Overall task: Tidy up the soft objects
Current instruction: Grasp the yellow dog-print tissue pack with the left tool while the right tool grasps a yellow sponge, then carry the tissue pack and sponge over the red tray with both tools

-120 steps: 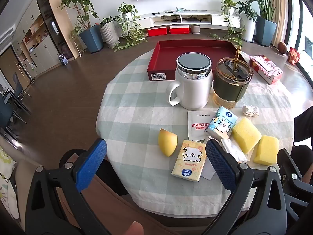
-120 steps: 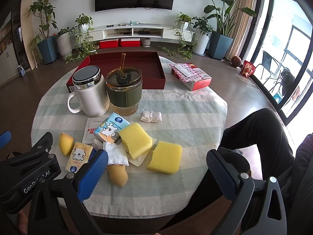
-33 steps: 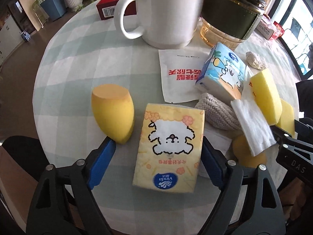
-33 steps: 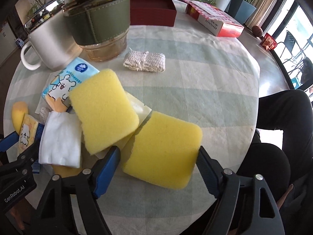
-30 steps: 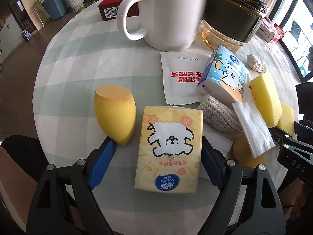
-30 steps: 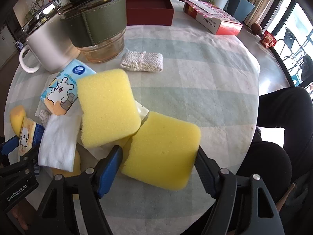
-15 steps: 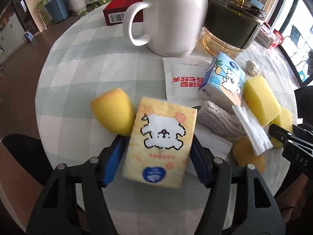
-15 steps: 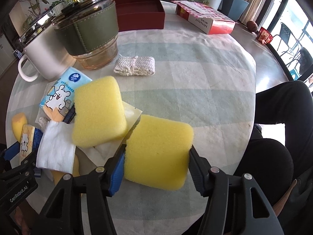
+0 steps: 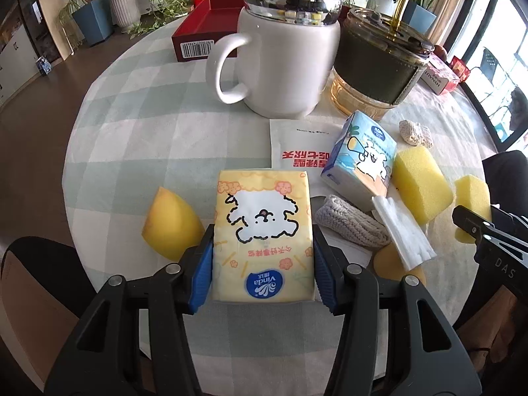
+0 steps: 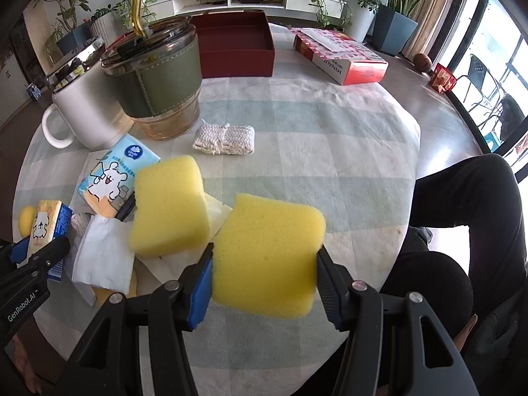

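Both grippers clamped on soft items above the checked tablecloth (image 10: 330,138).

White mug (image 9: 283,62) and green-sleeved glass tumbler (image 9: 379,62) stand ahead. The right gripper (image 10: 264,274), jaws just closing, grasps a porous yellow sponge (image 10: 267,254); the left gripper (image 9: 262,264) likewise pinches a glossy yellow tissue pack (image 9: 262,231), beside an egg-shaped sponge (image 9: 171,227).

A white mug (image 9: 283,62) and a green-sleeved glass cup (image 9: 379,66) are set side by side before a red tray (image 10: 234,43)

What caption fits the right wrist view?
Right gripper fingers clamp a yellow sponge above the checked tablecloth.
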The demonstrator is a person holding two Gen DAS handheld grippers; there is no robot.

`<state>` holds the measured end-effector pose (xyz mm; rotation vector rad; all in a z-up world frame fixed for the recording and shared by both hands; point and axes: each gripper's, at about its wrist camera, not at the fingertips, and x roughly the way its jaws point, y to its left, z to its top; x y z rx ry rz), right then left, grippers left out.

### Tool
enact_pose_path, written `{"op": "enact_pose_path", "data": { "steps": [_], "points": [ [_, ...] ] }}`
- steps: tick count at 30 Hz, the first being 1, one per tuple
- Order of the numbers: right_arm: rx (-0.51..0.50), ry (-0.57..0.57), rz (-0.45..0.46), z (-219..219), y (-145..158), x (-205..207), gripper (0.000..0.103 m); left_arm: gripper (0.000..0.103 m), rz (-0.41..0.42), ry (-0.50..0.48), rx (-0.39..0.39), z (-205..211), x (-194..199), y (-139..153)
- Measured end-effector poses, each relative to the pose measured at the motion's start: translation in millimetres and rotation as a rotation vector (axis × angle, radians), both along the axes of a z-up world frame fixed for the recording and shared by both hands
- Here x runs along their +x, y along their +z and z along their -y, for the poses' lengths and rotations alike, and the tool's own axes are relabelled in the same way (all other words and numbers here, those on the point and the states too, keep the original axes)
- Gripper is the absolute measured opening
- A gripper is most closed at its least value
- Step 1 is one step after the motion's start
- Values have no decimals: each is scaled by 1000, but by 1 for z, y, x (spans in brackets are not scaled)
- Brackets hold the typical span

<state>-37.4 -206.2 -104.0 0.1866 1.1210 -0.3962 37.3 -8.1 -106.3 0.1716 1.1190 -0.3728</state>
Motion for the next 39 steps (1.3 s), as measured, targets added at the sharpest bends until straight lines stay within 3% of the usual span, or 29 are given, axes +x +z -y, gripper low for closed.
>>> {"op": "enact_pose_path", "data": {
  "steps": [16,28,39],
  "points": [
    [4,-46,44,38,31,15,59,50,73,94,20,-24,52,34],
    [-5,-54,39,73,41,68,59,50,78,173,56,-52,114,36],
    [-30,-37,35,101,50,123,59,50,128,185,107,-48,178,50]
  ]
}}
